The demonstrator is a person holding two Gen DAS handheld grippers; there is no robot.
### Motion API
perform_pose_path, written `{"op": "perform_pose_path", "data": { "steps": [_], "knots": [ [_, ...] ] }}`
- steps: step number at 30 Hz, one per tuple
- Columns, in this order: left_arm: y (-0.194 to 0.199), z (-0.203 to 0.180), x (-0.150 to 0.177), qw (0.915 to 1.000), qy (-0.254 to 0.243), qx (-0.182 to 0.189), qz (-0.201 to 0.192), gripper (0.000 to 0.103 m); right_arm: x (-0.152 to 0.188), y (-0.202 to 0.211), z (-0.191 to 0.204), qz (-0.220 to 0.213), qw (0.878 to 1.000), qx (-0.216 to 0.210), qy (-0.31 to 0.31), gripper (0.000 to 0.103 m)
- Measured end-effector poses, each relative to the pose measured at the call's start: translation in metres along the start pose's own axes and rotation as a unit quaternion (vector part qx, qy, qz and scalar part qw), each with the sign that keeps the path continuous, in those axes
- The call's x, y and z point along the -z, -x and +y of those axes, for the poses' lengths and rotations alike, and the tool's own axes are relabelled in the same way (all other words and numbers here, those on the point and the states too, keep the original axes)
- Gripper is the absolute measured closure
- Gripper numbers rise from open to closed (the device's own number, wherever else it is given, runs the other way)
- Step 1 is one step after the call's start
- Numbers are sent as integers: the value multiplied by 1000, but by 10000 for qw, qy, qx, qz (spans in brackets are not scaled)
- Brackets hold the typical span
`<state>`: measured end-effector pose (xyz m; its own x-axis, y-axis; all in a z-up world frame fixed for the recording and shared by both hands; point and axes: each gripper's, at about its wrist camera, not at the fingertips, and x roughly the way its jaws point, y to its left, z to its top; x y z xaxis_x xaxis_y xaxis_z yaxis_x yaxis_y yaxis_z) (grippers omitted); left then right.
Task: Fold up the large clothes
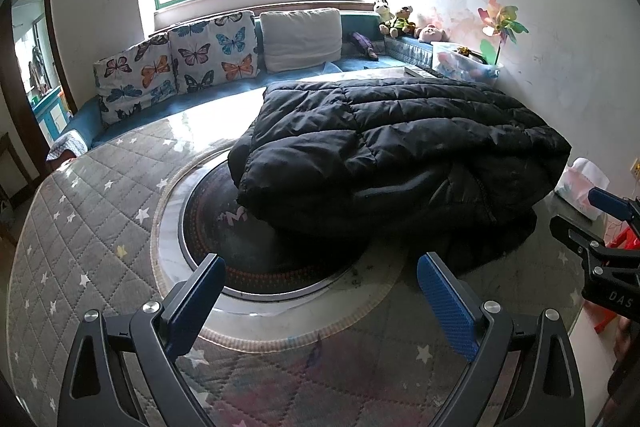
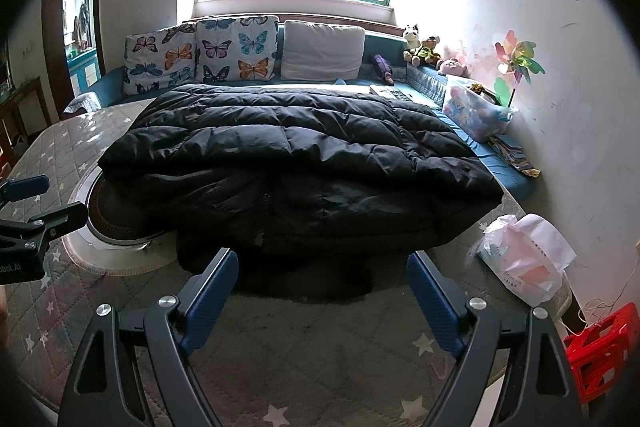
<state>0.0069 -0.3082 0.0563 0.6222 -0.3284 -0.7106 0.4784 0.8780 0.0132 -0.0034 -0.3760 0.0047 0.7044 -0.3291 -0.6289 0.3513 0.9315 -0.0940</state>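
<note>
A black quilted puffer jacket (image 1: pixel 396 151) lies folded over in a thick bundle on the round table (image 1: pixel 92 211), which has a grey star-quilted cover. It also shows in the right wrist view (image 2: pixel 296 163). My left gripper (image 1: pixel 320 287) is open and empty, just short of the jacket's near edge. My right gripper (image 2: pixel 320 283) is open and empty, in front of the jacket's near hem. Each gripper shows at the edge of the other's view.
A dark round inset plate (image 1: pixel 248 251) sits in the table's middle, partly under the jacket. A tissue pack (image 2: pixel 524 259) lies at the table's right edge. A blue sofa with butterfly cushions (image 2: pixel 200 55) stands behind. A red stool (image 2: pixel 604 347) is on the floor to the right.
</note>
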Motion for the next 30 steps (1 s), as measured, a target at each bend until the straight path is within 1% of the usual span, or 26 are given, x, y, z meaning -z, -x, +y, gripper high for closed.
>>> {"op": "perform_pose_path", "data": {
  "steps": [9,30],
  "knots": [
    [-4,-1,5,10000,-4,-7,45,0,4,-1,3,23,10000,-2,-5,9],
    [-3,-1,5,10000,1,4,48,0,5,-2,2,30,10000,1,-6,9]
  ]
}}
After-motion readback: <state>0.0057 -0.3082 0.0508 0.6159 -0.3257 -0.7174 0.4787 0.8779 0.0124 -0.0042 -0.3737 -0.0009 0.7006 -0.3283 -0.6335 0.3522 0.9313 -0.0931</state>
